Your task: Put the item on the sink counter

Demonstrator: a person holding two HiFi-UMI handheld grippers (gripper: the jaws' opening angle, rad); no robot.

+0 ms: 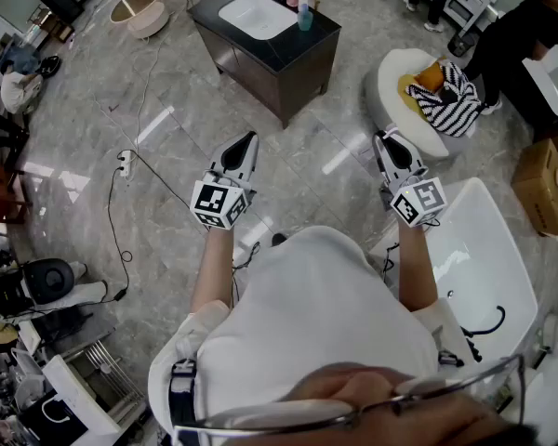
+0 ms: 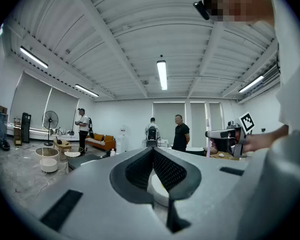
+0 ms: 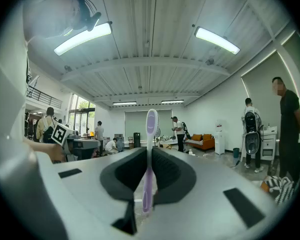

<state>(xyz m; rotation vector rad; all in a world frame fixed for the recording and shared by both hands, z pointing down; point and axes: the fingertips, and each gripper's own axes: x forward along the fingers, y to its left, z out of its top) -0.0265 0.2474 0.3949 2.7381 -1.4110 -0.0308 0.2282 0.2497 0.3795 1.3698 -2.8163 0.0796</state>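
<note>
**Holding a toothbrush upright, well short of the sink surface**

I see both bare forearms reaching forward from the white shirt, side by side and roughly level. Each hand carries its gripper with the marker cube nearest the body and the jaws pointing away, out over the grey marble floor (image 1: 167,110).

The left gripper (image 1: 251,137) is clenched: its dark pads meet at the tips and I see nothing between them in its own view (image 2: 153,150).

The right gripper (image 1: 382,137) is grasping the toothbrush (image 3: 147,185), pinched between its pads partway along the handle (image 3: 150,151). The toothbrush stands upright along the line of the jaws. Its handle is pale purple below, with a thin white neck above and a rounded purple-and-white head rising clear over the jaw tips.

The sink surface (image 1: 299,46) is a dark cabinet with a white basin (image 1: 256,15) set into its top and a few bottles (image 1: 304,12) at the far edge. It stands ahead of both grippers, well apart from them.
</note>
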